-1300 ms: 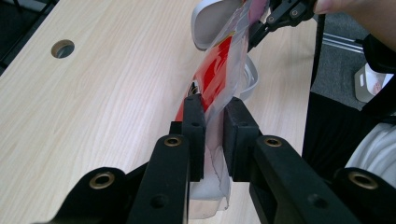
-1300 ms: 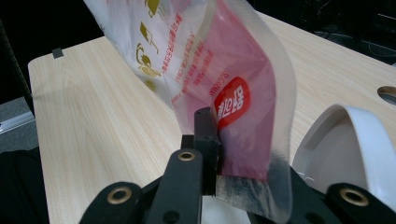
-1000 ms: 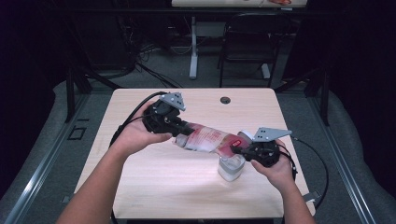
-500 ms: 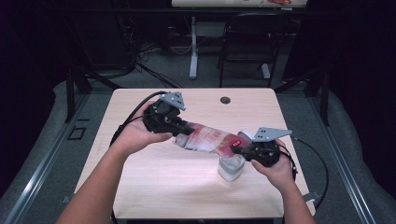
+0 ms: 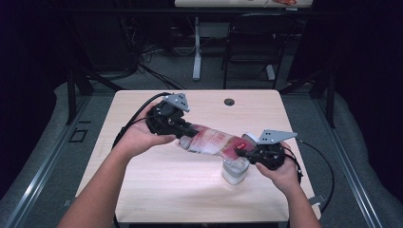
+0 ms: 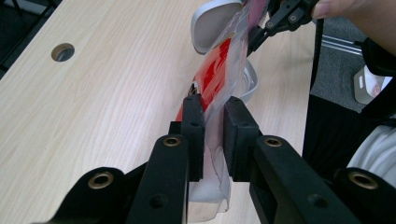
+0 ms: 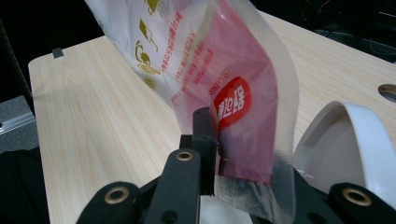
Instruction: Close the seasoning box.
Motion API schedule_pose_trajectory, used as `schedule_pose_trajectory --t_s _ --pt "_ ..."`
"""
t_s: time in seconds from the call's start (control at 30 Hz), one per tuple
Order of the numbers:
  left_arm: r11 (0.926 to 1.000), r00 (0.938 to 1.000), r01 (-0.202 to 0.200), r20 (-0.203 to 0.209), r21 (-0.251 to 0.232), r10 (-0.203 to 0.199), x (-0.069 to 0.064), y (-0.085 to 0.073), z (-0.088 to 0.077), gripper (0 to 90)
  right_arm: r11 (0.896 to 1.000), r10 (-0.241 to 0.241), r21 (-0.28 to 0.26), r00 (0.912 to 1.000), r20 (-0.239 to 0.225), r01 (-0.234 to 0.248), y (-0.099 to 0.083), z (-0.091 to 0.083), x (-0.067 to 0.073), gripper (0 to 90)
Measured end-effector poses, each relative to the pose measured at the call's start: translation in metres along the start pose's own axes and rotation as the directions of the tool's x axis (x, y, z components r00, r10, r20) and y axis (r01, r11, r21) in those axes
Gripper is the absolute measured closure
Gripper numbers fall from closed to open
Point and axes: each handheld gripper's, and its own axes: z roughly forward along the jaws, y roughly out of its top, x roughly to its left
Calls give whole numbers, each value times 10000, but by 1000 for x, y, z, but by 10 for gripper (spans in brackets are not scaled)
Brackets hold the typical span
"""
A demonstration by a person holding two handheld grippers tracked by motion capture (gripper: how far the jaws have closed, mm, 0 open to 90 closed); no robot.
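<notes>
Basically we see both grippers, left [image 5: 186, 131] and right [image 5: 241, 151], clamped on the pouch [image 5: 214, 141]: light, floppy, slick film; we'd grip its flat end seams.

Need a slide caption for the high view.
Two hand-held grippers, left and right, hold a red-and-clear bag tilted over a white container.

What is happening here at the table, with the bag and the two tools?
A person holds tongs in each hand and stretches a red and clear plastic bag between them. The left tongs are shut on one end, the right tongs on the other. The bag hangs tilted above a small white container on the table, its right end lower, just over the container.
</notes>
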Motion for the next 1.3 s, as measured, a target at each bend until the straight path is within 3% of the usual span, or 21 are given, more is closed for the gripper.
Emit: schedule_pose_trajectory --t_s 0.87,1.3 --pt "10000 10000 -33 -8 4 33 -1 2 0 803 9999 -89 115 9999 47 89 0 0 0 833" --pt "10000 10000 -35 -23 4 35 0 2 0 802 9996 -105 273 9999 135 101 1 2 2 759"
